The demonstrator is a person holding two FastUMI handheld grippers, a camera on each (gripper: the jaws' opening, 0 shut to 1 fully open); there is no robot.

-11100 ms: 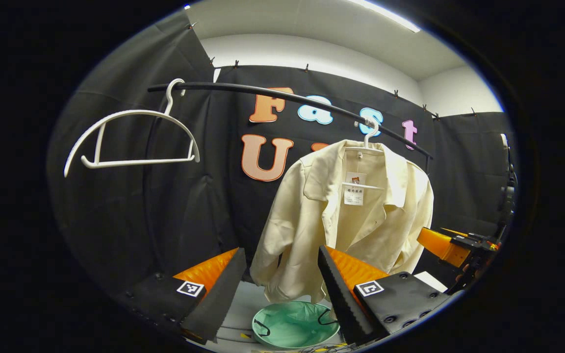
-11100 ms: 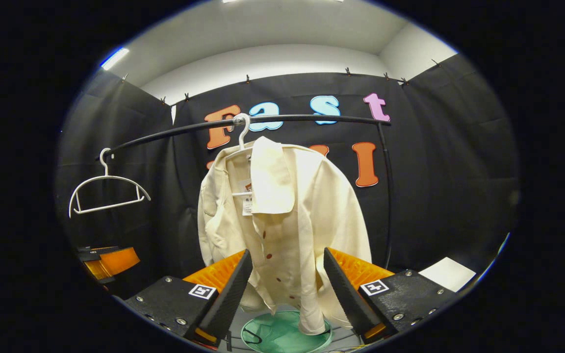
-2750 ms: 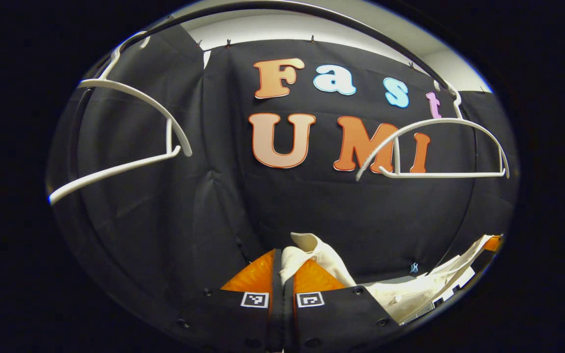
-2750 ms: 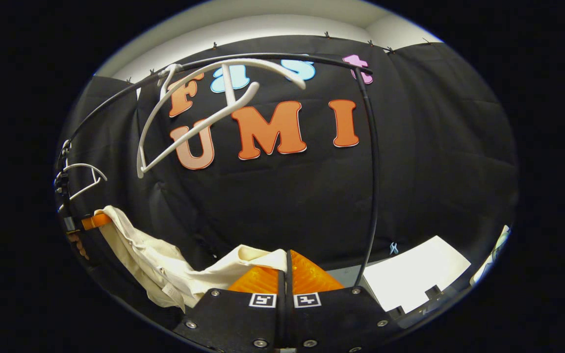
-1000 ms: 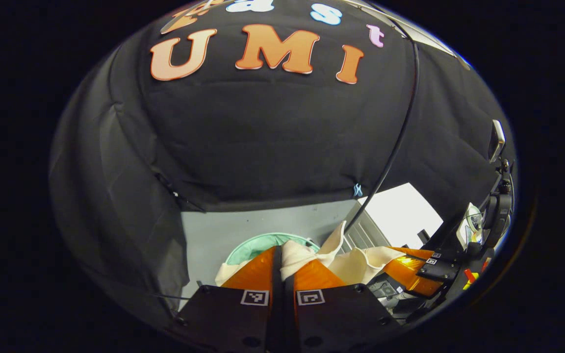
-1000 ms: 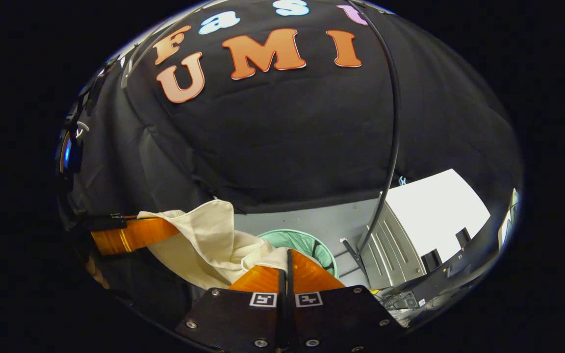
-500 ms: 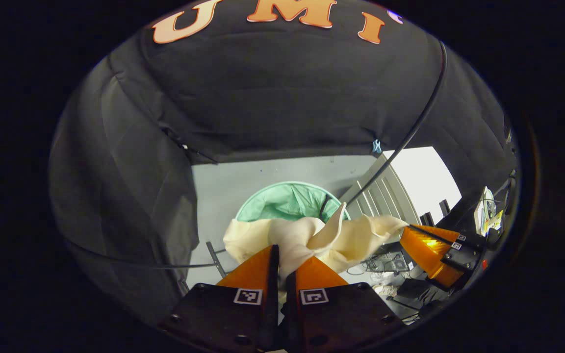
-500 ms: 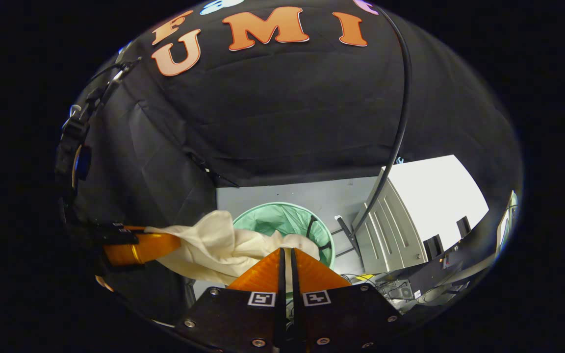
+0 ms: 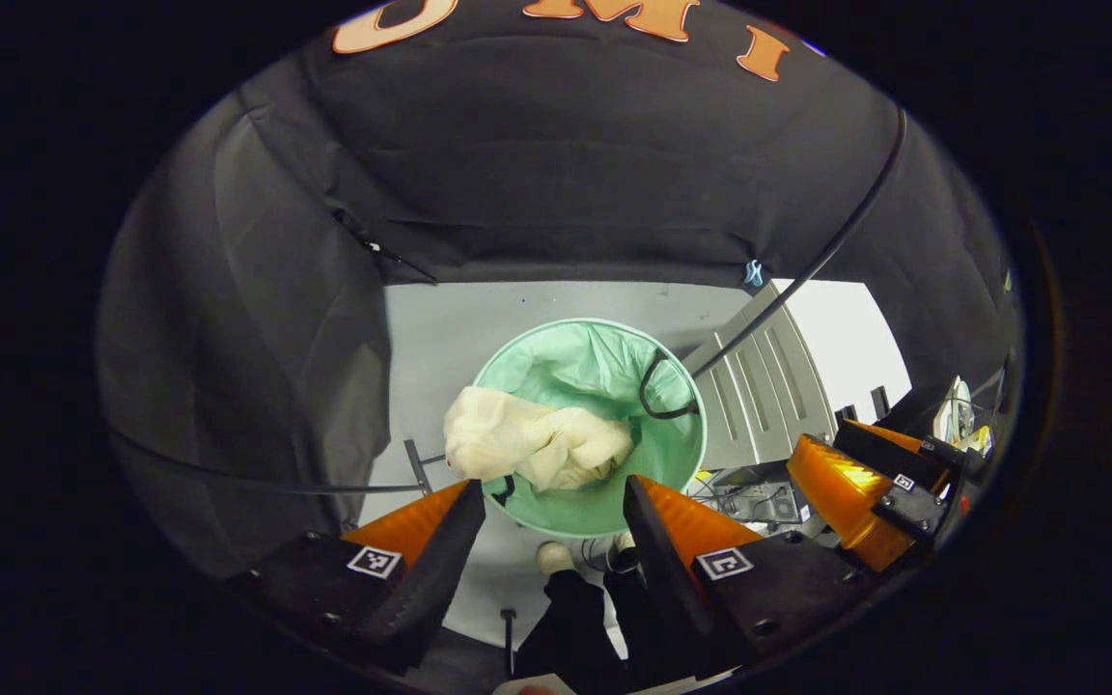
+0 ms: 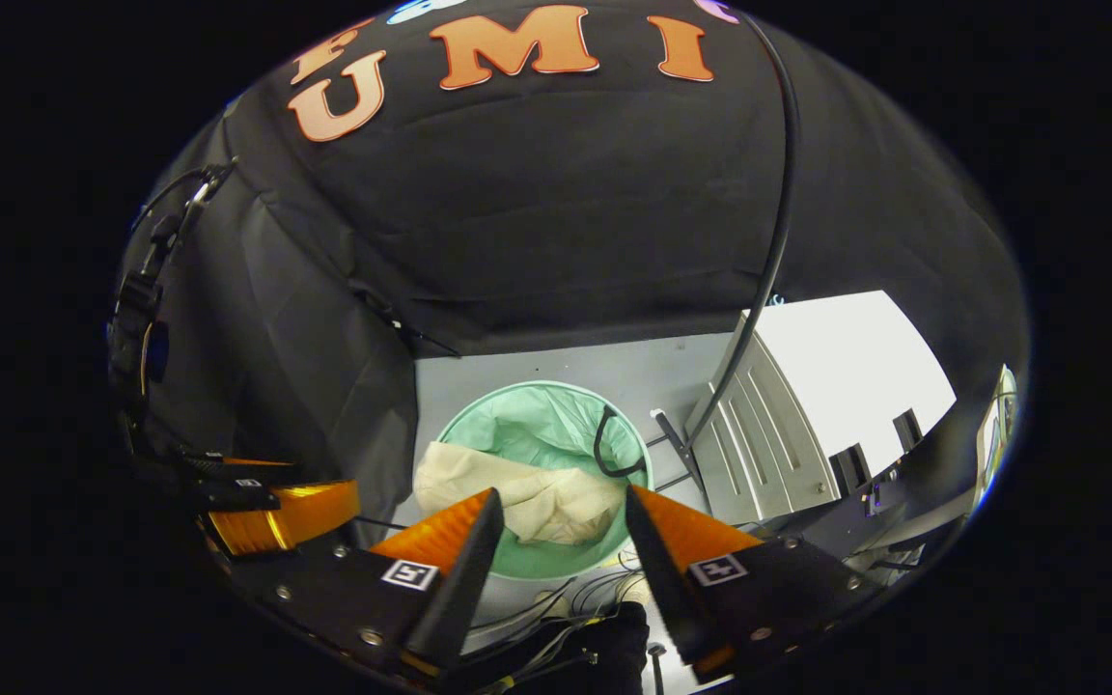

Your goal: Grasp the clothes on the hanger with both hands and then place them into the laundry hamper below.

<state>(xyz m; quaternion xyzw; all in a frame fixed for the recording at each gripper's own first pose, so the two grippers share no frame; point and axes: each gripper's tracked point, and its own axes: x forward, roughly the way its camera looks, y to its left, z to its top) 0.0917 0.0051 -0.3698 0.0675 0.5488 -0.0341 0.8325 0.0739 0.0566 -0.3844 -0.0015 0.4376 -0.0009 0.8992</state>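
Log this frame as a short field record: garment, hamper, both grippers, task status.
garment: cream shirt crumpled in the hamper, part draped over its left rim
hamper: round, mint-green liner, on grey floor
left gripper: open, above hamper, holding nothing
right gripper: open, above hamper, holding nothing
task status: garment released into hamper

no readable text on anything shown

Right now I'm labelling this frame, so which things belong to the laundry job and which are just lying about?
Job:
- cream shirt, in the hamper, partly over its rim
- green hamper
- left gripper, open
- right gripper, open

Lying about:
- black rail pole
- white cabinet
- floor cables
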